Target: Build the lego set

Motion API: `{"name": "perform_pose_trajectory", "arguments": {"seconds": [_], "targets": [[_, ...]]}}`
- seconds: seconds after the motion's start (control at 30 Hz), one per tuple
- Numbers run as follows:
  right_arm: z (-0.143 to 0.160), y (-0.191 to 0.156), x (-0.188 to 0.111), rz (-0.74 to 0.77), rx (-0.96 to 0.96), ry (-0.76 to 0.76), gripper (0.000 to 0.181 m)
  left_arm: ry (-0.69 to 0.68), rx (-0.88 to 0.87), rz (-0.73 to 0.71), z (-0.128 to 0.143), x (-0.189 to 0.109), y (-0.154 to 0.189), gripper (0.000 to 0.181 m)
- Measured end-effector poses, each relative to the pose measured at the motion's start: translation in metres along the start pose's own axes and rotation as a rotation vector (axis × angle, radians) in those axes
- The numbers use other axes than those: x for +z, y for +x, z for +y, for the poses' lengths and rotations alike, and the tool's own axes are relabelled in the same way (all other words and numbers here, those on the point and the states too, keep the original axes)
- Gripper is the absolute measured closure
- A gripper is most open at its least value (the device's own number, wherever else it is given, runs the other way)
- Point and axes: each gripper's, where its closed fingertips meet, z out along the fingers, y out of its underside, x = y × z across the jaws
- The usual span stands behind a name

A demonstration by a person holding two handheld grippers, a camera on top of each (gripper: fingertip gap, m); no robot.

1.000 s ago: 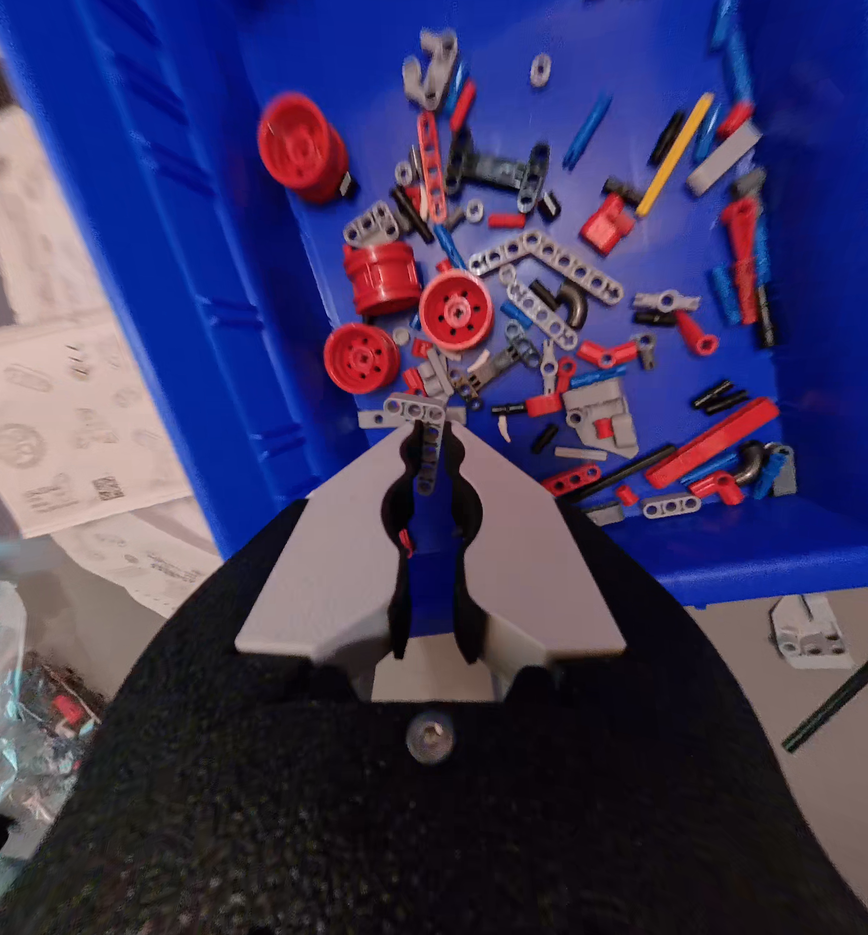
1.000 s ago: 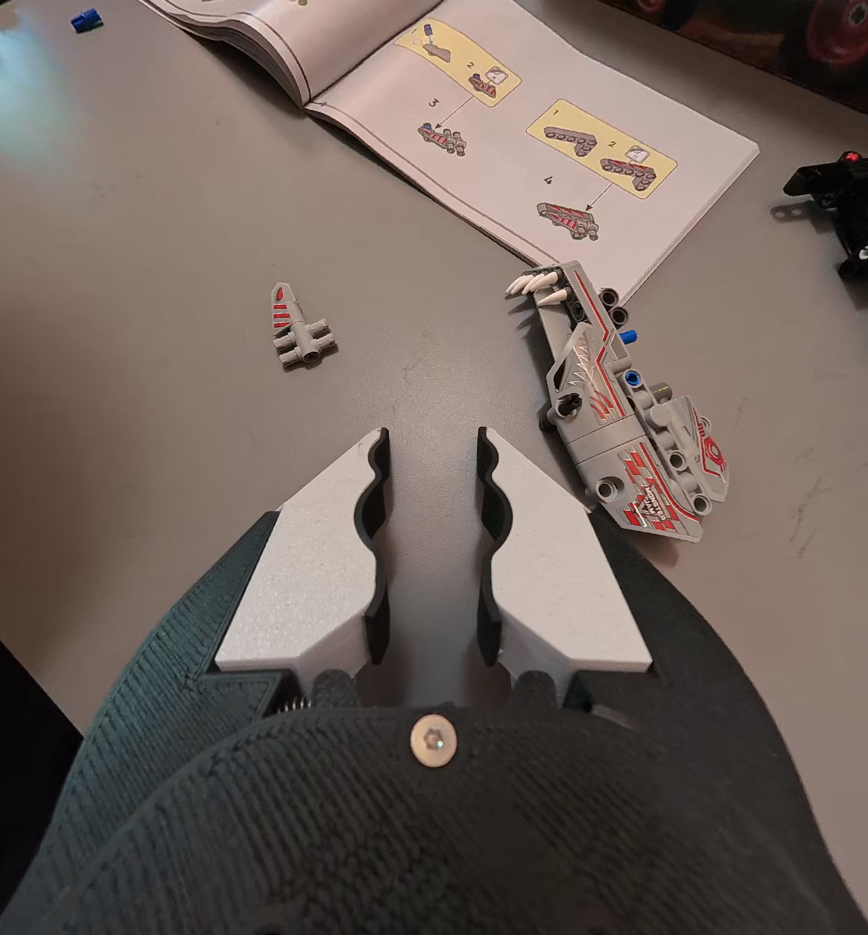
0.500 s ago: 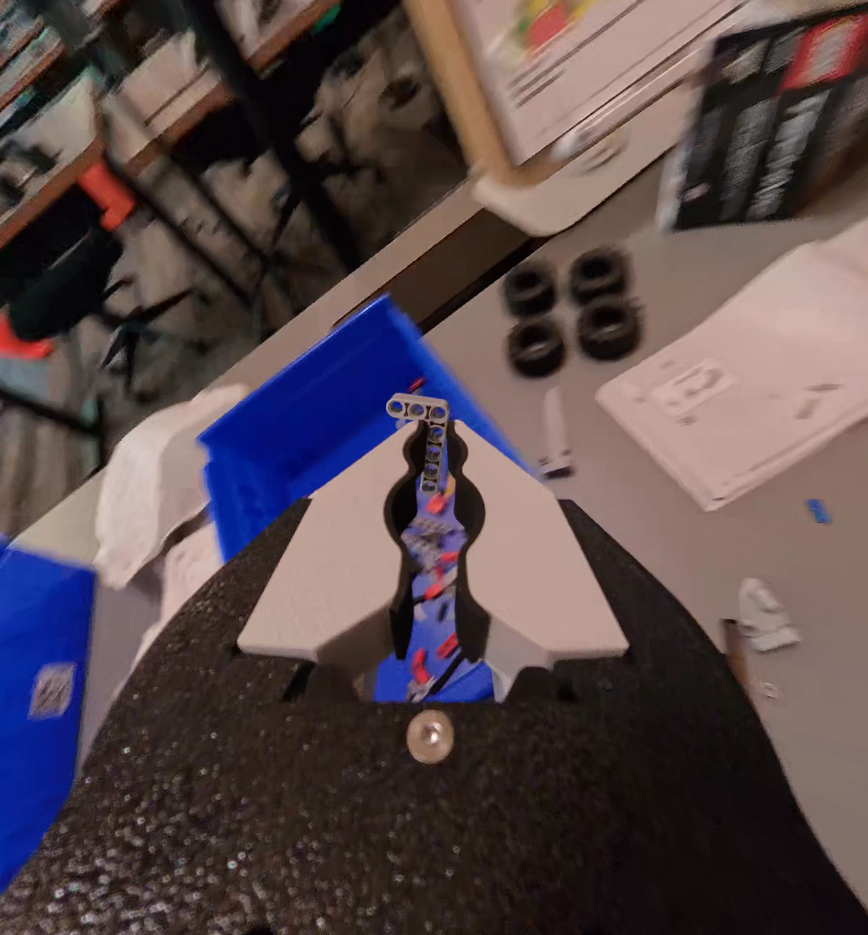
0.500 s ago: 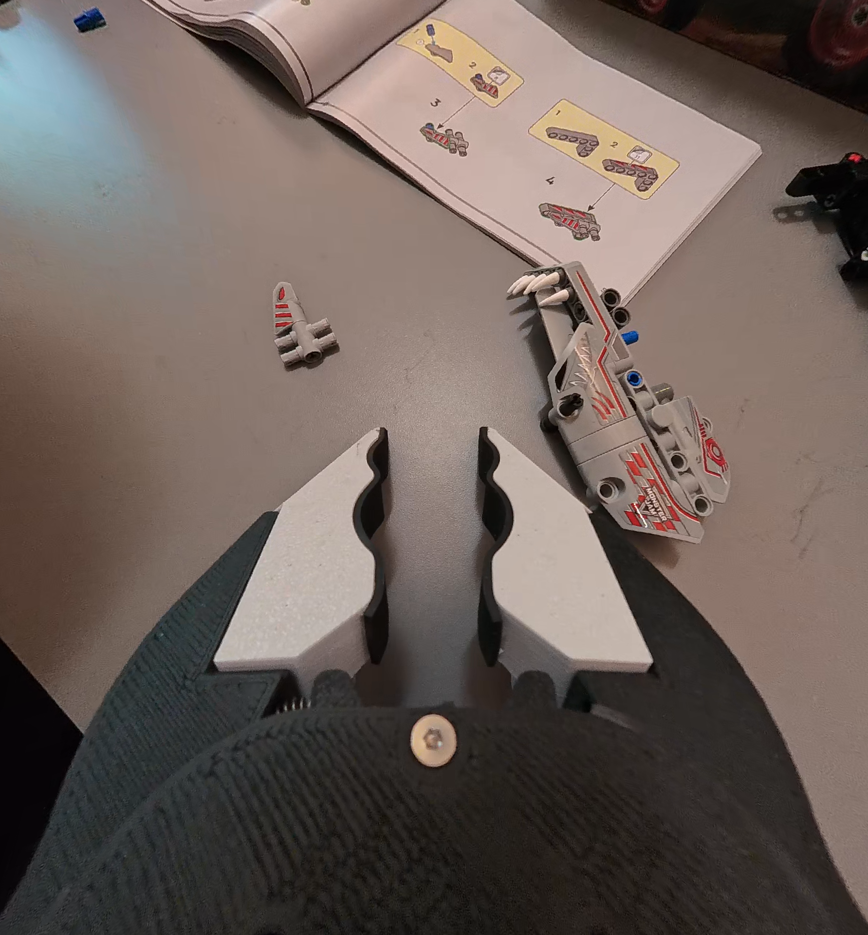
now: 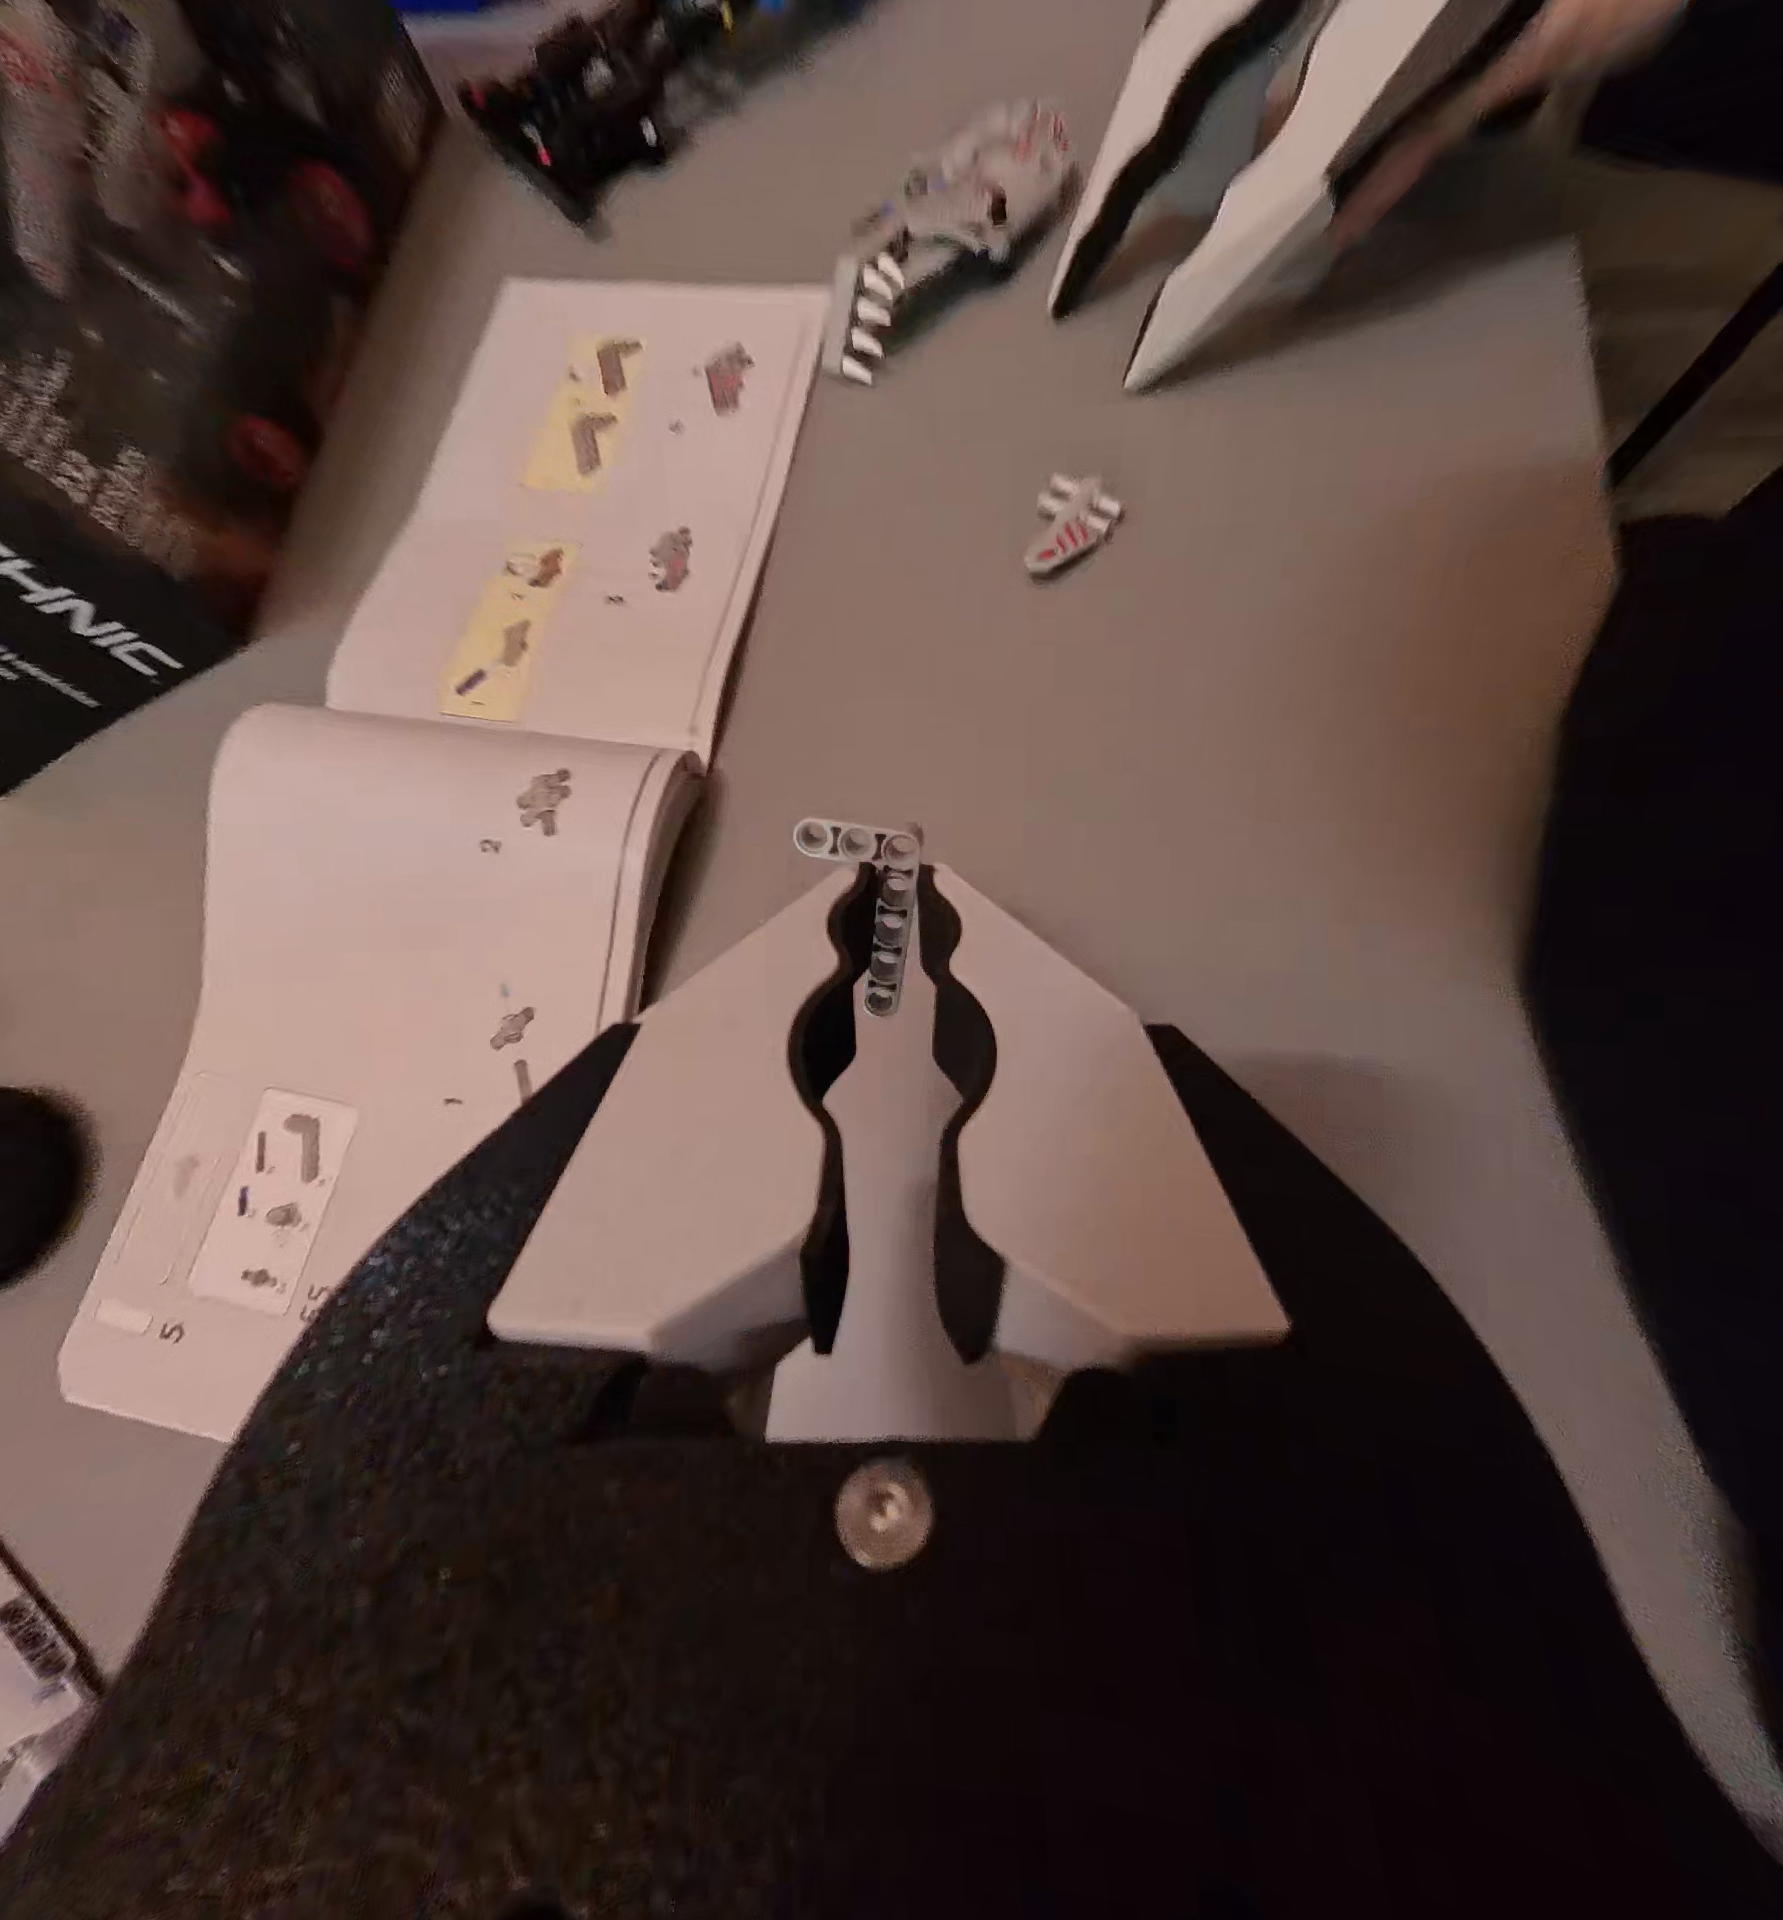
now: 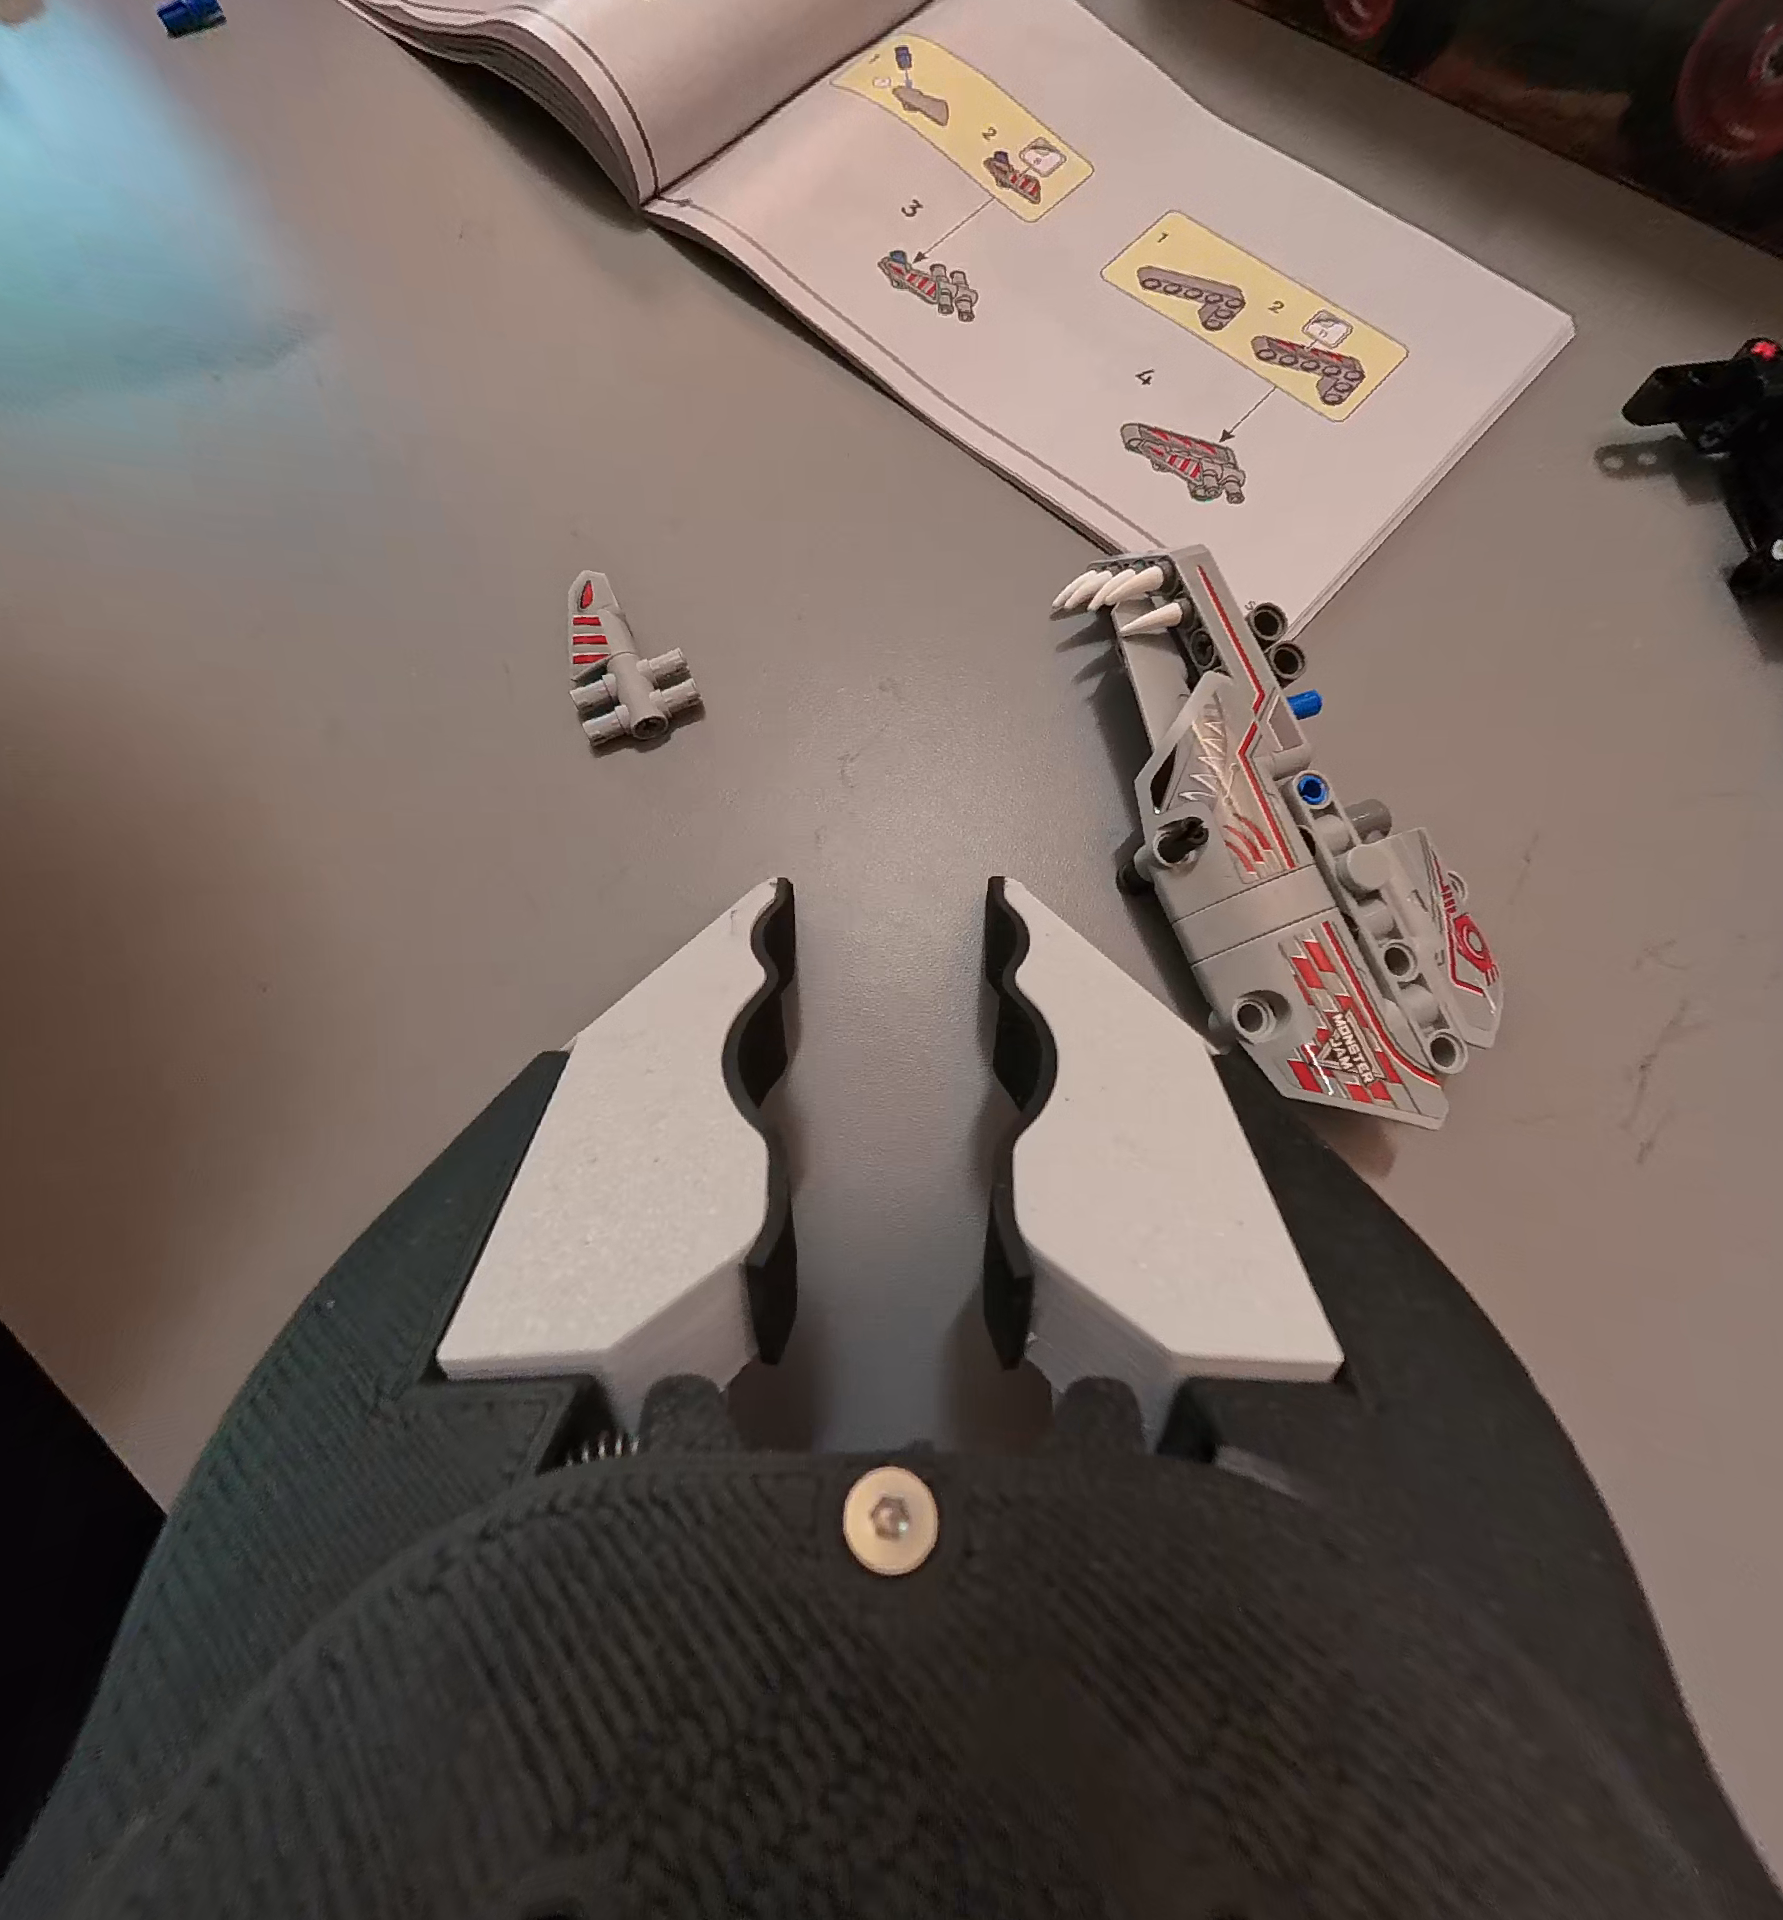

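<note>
Grey L-beam pinched in left gripper; right gripper wide, empty.

booklet behind assembly, small piece left

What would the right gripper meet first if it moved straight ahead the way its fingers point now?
The right gripper is open and empty. Straight ahead lies only bare grey table, then probably the open instruction booklet. The small finned piece sits left of that line, the grey assembly right.
</note>
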Motion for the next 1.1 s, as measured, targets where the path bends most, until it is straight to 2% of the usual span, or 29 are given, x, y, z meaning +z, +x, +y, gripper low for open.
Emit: {"name": "perform_pose_trajectory", "arguments": {"seconds": [0.17, 0.37, 0.43, 0.5, 0.57, 0.7, 0.77, 0.83, 0.97, 1.03, 1.1], "targets": [[0.0, 0.0, 0.0, -0.002, 0.001, 0.0, 0.145, -0.121, 0.052, 0.003, 0.013, 0.031, 0.013, 0.176], [0.0, 0.0, 0.0, -0.001, -0.002, 0.0, 0.145, -0.125, 0.026, 0.082, 0.02, 0.06, 0.03, 0.175], [0.0, -0.001, 0.0, 0.0, -0.004, 0.0, 0.145, -0.102, 0.004, 0.103, 0.019, 0.059, 0.032, 0.165], [0.0, -0.001, 0.0, -0.001, -0.003, 0.0, 0.145, -0.059, -0.01, 0.091, 0.014, 0.046, 0.026, 0.16], [0.0, -0.001, 0.0, -0.001, -0.007, 0.0, 0.145, -0.045, -0.045, 0.011, 0.017, 0.021, 0.003, 0.16], [0.0, -0.002, 0.0, -0.007, -0.014, 0.0, 0.146, -0.043, -0.217, -0.321, 0.039, -0.059, -0.069, 0.164], [0.0, -0.003, 0.0, -0.009, -0.016, 0.0, 0.145, -0.037, -0.29, -0.452, 0.053, -0.101, -0.089, 0.168], [0.0, -0.004, 0.0, -0.016, -0.017, 0.0, 0.144, -0.034, -0.336, -0.533, 0.065, -0.131, -0.098, 0.17], [0.0, -0.005, 0.0, -0.021, -0.023, 0.0, 0.142, -0.142, -0.351, -0.557, 0.091, -0.148, -0.086, 0.17], [0.0, -0.005, 0.0, -0.021, -0.024, 0.0, 0.142, -0.181, -0.347, -0.532, 0.095, -0.141, -0.074, 0.17], [0.0, -0.005, 0.0, -0.022, -0.023, 0.0, 0.142, -0.206, -0.313, -0.425, 0.091, -0.12, -0.053, 0.169]]}}
